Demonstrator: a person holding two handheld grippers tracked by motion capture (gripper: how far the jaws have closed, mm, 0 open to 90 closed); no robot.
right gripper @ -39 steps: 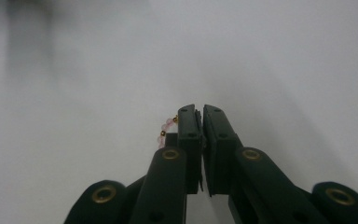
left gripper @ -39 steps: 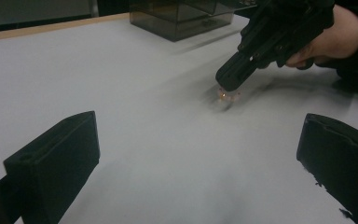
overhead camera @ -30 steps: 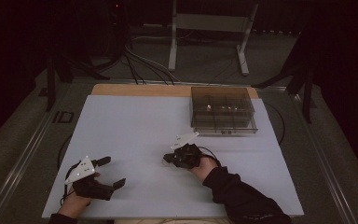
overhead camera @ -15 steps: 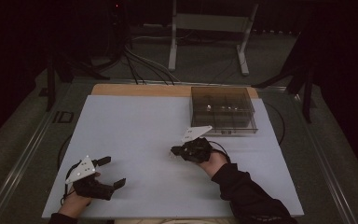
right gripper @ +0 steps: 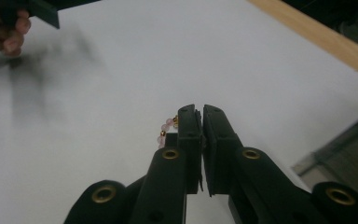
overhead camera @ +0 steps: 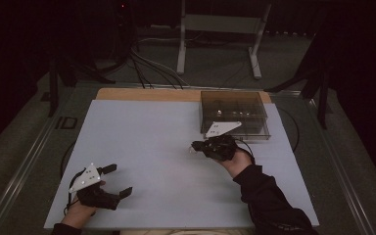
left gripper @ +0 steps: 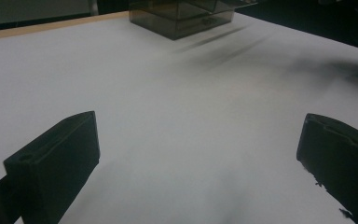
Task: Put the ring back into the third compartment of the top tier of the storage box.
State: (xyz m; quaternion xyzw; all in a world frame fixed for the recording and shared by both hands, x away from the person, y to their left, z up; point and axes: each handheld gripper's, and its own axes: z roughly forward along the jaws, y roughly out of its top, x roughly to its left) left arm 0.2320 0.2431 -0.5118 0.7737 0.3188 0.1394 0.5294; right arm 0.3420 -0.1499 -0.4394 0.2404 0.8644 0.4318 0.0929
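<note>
Right gripper view: right tool (right gripper: pixel 201 116) clenched on a string of pale pink and gold beads (right gripper: pixel 167 129), held above the white counter (right gripper: pixel 121 70). Left tool (overhead camera: pixel 116 180) released, resting apart. No legible writing.

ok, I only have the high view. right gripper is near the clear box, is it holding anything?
Observer: Yes. The right gripper is shut on a beaded string, pink beads with gold spacers.
Operator: How is it seated?
Observer: The beads hang out one side of the jaws.
Operator: Left one?
Observer: The left gripper is open, bare white sheet between its jaws, and it faces the clear box.
</note>
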